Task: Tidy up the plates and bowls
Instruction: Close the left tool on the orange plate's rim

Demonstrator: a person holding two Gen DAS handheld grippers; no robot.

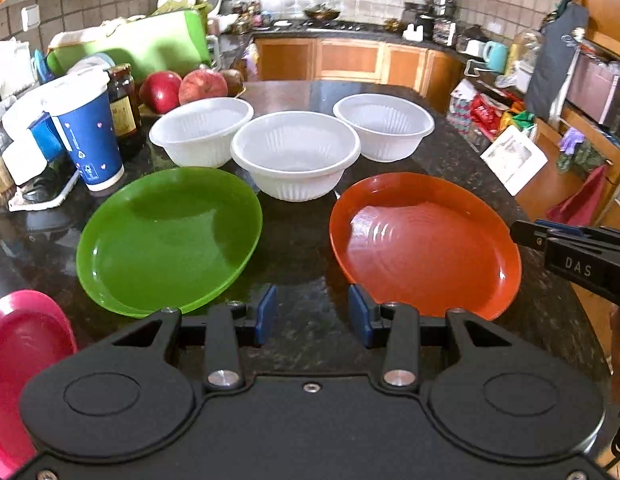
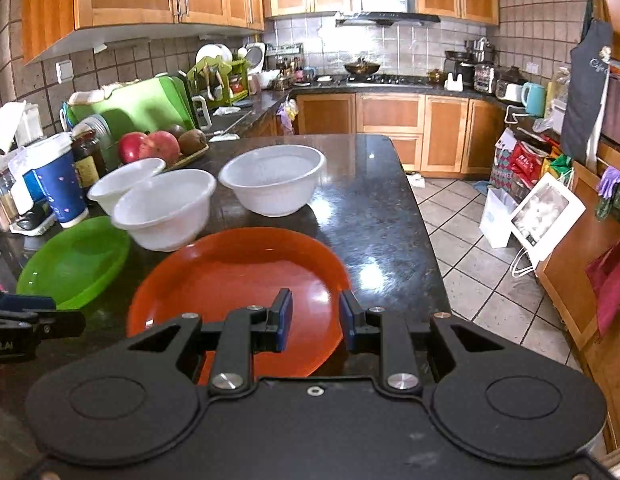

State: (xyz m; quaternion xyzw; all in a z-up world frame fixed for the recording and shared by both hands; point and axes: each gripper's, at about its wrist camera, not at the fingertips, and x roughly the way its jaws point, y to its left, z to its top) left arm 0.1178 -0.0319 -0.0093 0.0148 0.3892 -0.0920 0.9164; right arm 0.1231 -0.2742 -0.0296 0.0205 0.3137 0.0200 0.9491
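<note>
Three white bowls [image 1: 294, 156] sit spread behind a green plate [image 1: 170, 240] and an orange plate [image 1: 426, 244] on the dark surface [image 1: 310, 256], unstacked, awaiting sorting. Left gripper [image 1: 312, 314] hovers between the plates, right gripper [image 2: 316, 320] above the orange one; both jaws apart, empty.

Empty left tongs [image 1: 312, 317] hang parted above the counter [image 1: 306, 248] between green plate [image 1: 170, 240] and orange plate [image 1: 426, 240].
</note>
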